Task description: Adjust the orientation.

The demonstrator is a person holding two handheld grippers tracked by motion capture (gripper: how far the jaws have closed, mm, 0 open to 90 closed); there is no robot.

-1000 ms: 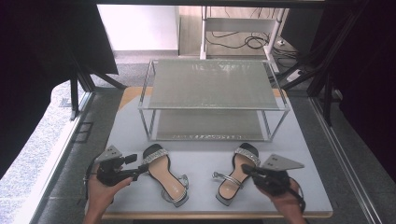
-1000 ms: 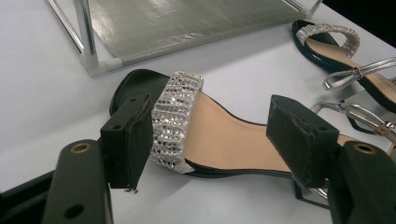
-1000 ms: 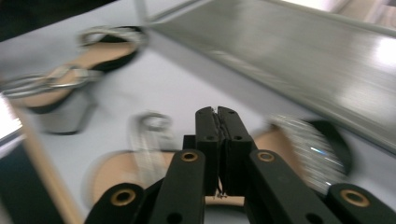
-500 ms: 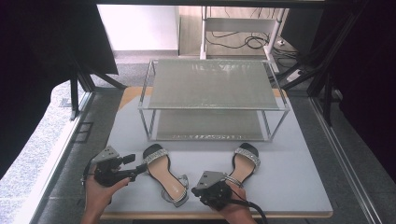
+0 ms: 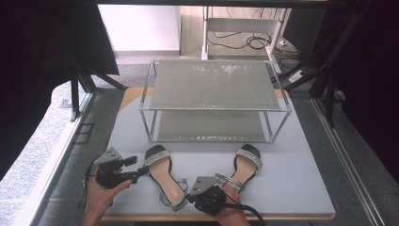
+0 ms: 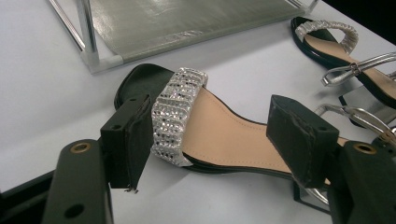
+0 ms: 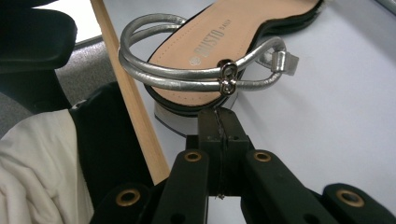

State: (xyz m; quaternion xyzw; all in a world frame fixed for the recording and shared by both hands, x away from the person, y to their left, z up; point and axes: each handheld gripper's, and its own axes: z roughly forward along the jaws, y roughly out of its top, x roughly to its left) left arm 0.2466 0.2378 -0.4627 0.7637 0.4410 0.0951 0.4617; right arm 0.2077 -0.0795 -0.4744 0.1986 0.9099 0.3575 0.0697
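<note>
On the pale table [image 5: 301, 188] a two-tier metal shoe rack [image 5: 214, 101] stands at the back, well behind both sandals and clear of the claws; its near corner post shows in the left gripper view just beyond the left sandal's toe. At the left, a hand [image 5: 96, 197] comes in from the near edge and holds the left claw [image 5: 141, 173] low and about level, pointing right across the table. Its jaws stand wide apart around the toe end of the left sandal [image 5: 163, 176], which lies flat with its rhinestone band [image 6: 180, 119] toward the rack; in the left gripper view one pad [image 6: 133, 140] sits just beside the band, whether touching cannot be told, and the other pad is off over the insole, so nothing is pinched. Further right, the right claw [image 7: 219, 123] is held at the near table edge, aimed at the heel of that same sandal; its jaws are pressed together with nothing between them, the tips just short of the silver ankle strap [image 7: 201, 74] and heel block. The right sandal [image 5: 243, 167] lies just beyond this claw, toe toward the rack.
</note>
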